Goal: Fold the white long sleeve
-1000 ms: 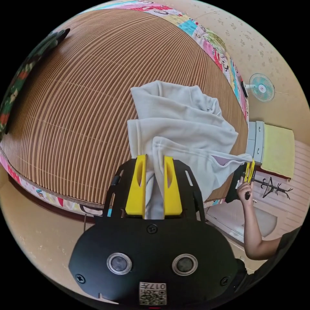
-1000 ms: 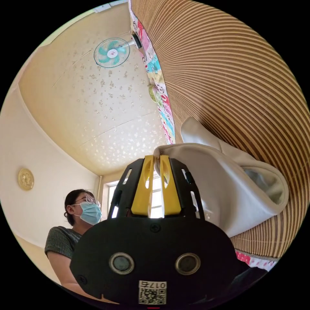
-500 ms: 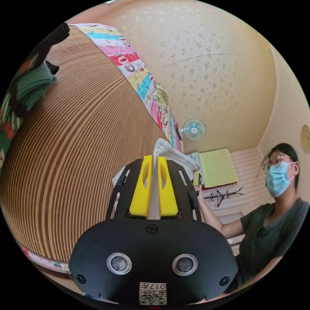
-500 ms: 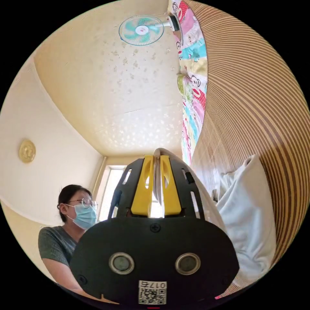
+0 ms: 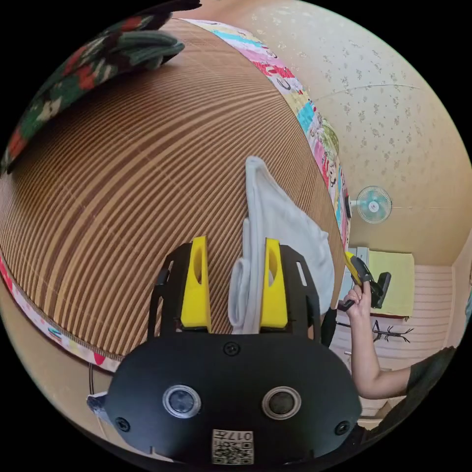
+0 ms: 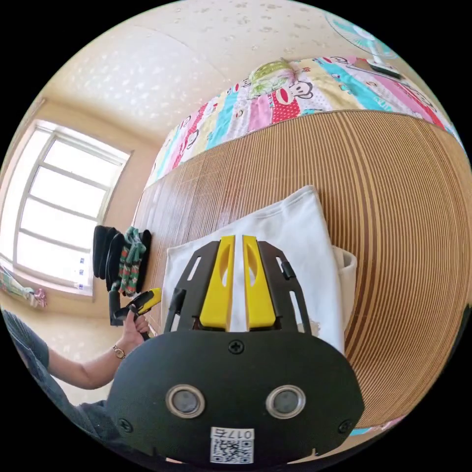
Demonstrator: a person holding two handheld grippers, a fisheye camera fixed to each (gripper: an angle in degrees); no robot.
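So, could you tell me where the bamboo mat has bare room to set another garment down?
The striped bamboo mat lies bare between the folded white long-sleeve top and the patchwork cartoon quilt, and in the broad stretch between the top and the green-and-red knitted garment. It is crowded at the near edge, where both grippers hover beside the top.

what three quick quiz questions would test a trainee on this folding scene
1. True or false: the left claw is clamped shut on the white long sleeve.
2. What does the white long sleeve lie on? A) the striped woven mat B) a chair C) the floor
3. In the right gripper view, which claw does the hand hold?

Key: 1 false, its jaws stand apart; 2 A; 3 the left claw.
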